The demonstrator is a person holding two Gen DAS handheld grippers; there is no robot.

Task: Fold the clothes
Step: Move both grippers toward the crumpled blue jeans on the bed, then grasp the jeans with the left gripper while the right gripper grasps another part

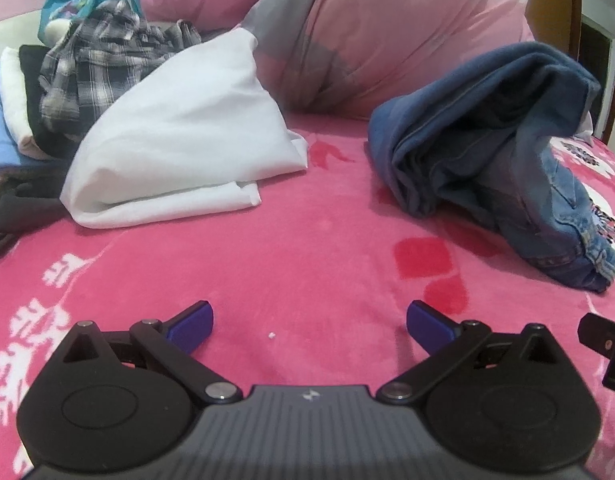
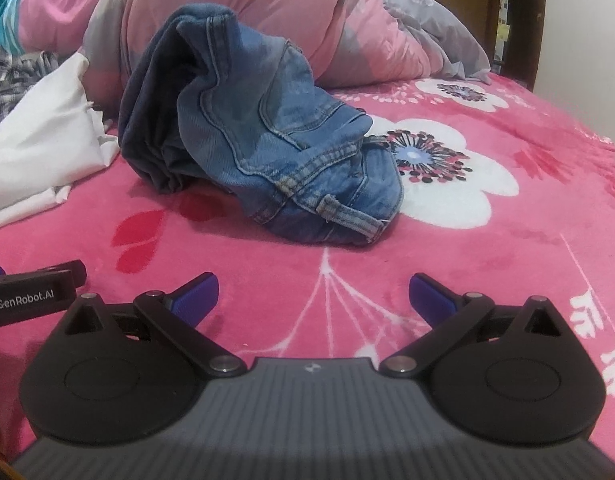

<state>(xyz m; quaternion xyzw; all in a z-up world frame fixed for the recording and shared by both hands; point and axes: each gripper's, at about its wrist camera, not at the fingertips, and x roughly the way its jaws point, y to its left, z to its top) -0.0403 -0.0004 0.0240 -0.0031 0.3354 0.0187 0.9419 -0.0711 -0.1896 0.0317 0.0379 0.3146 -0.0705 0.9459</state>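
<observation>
Crumpled blue jeans (image 1: 495,160) lie in a heap on the pink floral blanket (image 1: 307,248), ahead and to the right in the left wrist view. In the right wrist view the jeans (image 2: 267,140) sit straight ahead, well beyond the fingertips. A white cloth (image 1: 179,136) is bunched to the left; its edge (image 2: 39,128) shows at the left of the right wrist view. My left gripper (image 1: 309,326) is open, low over bare blanket, holding nothing. My right gripper (image 2: 313,298) is open too, empty, over the blanket (image 2: 507,260). The left gripper's side (image 2: 31,298) shows beside it.
A pile of clothes with a grey plaid shirt (image 1: 103,64) lies at the far left. A pink and grey duvet (image 1: 387,32) is heaped behind the jeans. Part of the right gripper (image 1: 603,344) shows at the right edge. A wooden door (image 2: 519,20) stands at the far right.
</observation>
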